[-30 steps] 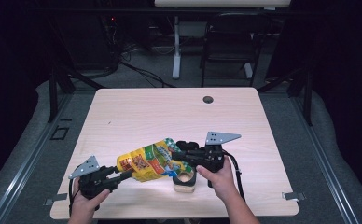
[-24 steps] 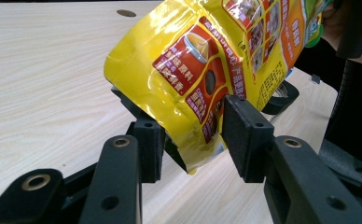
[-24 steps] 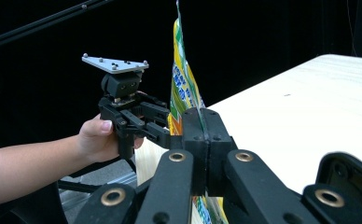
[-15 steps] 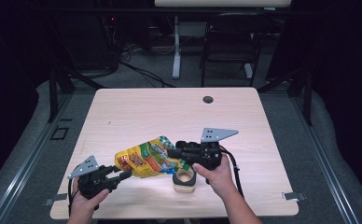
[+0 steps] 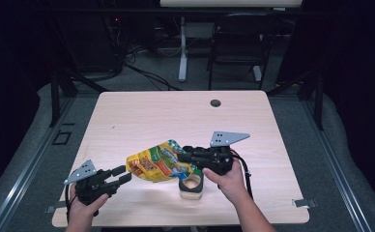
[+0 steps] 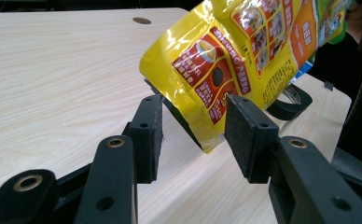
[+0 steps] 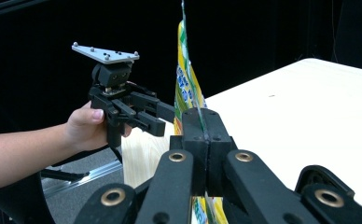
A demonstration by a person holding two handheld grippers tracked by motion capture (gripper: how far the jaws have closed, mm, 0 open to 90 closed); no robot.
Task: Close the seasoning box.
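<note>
A yellow printed snack bag (image 5: 154,164) hangs tilted over the front of the wooden table (image 5: 176,116). My right gripper (image 5: 181,155) is shut on its top edge; in the right gripper view the pads (image 7: 202,126) meet on the thin seam of the bag (image 7: 186,84). My left gripper (image 5: 123,174) stands at the bag's lower corner. Its jaws have just been opening. In the left gripper view the corner of the bag (image 6: 244,46) sits between the parted pads (image 6: 193,135), not pressed by them. The left gripper (image 7: 164,120) also appears in the right gripper view.
A small round black-rimmed thing on a pale base (image 5: 191,183) sits on the table under the bag, beside my right hand, its rim (image 6: 291,100) behind the bag. A cable hole (image 5: 215,103) lies at the table's far side. Chair and desk legs stand beyond.
The left gripper's jaws have parted and let go of the bag's lower corner. The right gripper has shifted slightly left and away with the bag.
</note>
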